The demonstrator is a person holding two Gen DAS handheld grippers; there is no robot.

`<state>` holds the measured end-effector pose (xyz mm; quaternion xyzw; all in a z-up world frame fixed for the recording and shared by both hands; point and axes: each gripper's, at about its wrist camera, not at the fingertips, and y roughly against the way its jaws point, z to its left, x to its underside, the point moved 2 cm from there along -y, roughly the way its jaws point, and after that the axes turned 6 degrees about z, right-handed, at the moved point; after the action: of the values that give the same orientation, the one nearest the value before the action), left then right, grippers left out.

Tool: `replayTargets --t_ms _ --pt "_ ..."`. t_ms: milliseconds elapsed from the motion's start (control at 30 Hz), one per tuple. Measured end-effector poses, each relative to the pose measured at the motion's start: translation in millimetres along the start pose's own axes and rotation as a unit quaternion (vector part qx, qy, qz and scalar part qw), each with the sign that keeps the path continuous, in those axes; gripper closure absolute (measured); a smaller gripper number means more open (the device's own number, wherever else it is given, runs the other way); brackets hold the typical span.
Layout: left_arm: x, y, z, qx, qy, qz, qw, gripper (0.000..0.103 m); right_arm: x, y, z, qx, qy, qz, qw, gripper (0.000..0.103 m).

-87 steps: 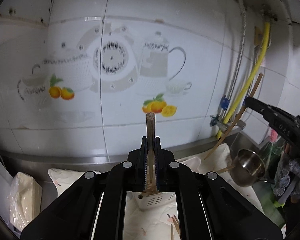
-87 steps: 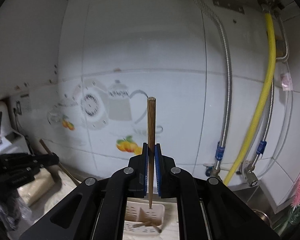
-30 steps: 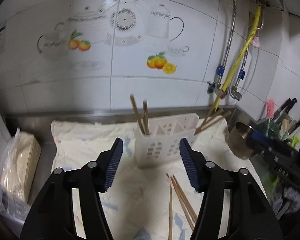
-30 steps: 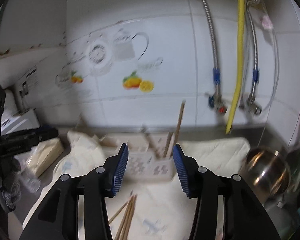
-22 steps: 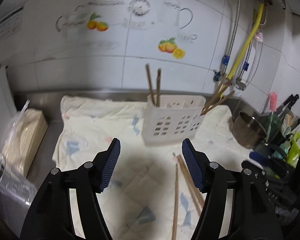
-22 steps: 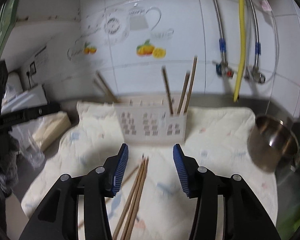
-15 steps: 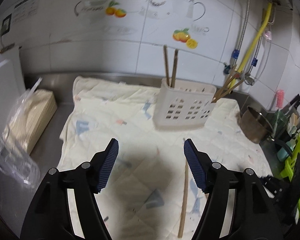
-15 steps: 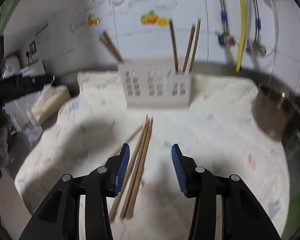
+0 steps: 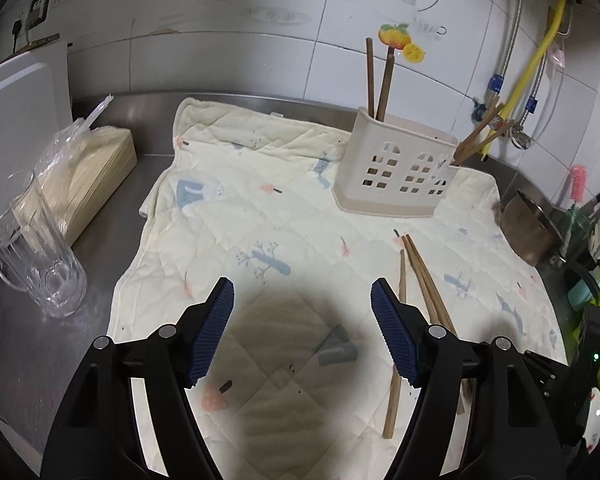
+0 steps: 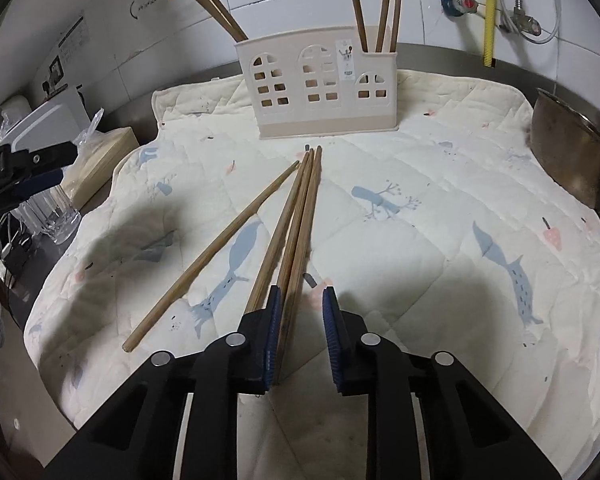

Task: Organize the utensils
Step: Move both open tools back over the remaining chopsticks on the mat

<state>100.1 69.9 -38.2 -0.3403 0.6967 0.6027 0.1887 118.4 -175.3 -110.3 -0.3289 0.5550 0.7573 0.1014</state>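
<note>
On the quilted cloth (image 10: 440, 184) that covers the steel worktop (image 9: 24, 344), your loose chopsticks (image 10: 296, 224) lie in front of the cream utensil holder (image 10: 320, 88): three packed together, pointing at the holder, and a fourth chopstick (image 10: 216, 256) angled off to their left. Your right gripper (image 10: 300, 308) is low over the near ends of the bundle, its blue-padded fingers (image 10: 271, 332) parted narrowly. The left pad is against the bundle, with at least one stick lying between the pads; the right pad stands clear, so nothing is clamped.

Your left gripper (image 9: 302, 292) hovers above bare cloth, its fingers (image 9: 212, 332) spread wide and holding nothing. From that side the same loose sticks (image 9: 420, 276) lie just beside its right finger.

The holder stands at the back of the cloth, near the tiled wall. Two chopsticks lean out of its left compartment (image 10: 220, 12) and three stand in its right one (image 10: 376, 4). A small printed label (image 10: 347, 62) sits on the holder's front; you cannot read its writing. A notice (image 10: 74, 38) on the wall is also too small to read.

A clear glass mug (image 9: 32, 252) and a bagged stack of paper (image 9: 96, 168) sit left of the cloth, and a steel pot (image 10: 572, 152) sits at its right edge.
</note>
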Motion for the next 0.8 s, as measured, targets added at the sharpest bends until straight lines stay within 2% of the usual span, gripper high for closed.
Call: replayTargets --t_ms 233,633,800 --pt "8.5 -4.5 3.7 -0.001 0.003 0.010 0.9999 0.032 0.1 -8.7 2.5 -0.004 -0.005 0.009 1.000 0.088" --pt "20.8 -10.2 0.2 0.001 -0.006 0.024 0.9997 0.032 0.3 -19.0 6.9 0.022 0.010 0.017 1.000 0.091" --pt "27.5 -14.1 -7.3 0.011 -0.021 0.032 0.9992 0.032 -1.5 -19.1 6.4 0.028 0.010 0.011 1.000 0.095"
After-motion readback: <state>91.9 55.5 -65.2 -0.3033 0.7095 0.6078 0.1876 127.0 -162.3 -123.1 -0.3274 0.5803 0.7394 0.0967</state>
